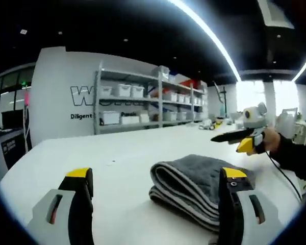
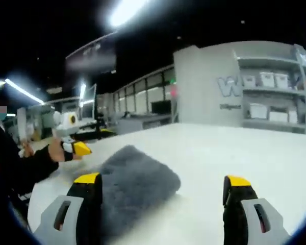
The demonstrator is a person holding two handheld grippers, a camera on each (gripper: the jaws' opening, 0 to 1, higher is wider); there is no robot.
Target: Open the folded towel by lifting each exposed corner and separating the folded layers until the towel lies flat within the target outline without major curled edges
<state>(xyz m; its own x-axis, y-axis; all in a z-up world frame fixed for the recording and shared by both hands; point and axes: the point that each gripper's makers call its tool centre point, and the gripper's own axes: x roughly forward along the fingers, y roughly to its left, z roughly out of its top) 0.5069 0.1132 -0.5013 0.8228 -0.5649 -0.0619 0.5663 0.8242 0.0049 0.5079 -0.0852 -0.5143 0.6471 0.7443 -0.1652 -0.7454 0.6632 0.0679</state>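
A grey towel [image 1: 194,181] lies folded in several layers on the white table [image 1: 107,153], its rounded fold edges facing me. My left gripper [image 1: 156,174] hovers low in front of it, open, with the towel's left end between and beyond the jaws. My right gripper [image 1: 242,139], held by a hand in a dark sleeve, floats above the table past the towel's right end. In the right gripper view the towel [image 2: 135,184] sits just ahead of my right gripper [image 2: 162,180], which is open and holds nothing. The left gripper [image 2: 76,148] shows beyond the towel's left side.
Metal shelves [image 1: 148,102] with white bins stand against a lettered wall behind the table. Small items [image 1: 211,124] sit at the table's far right corner. A dark counter [image 1: 7,145] stands off the left edge. A cable [image 1: 283,176] trails from the right gripper.
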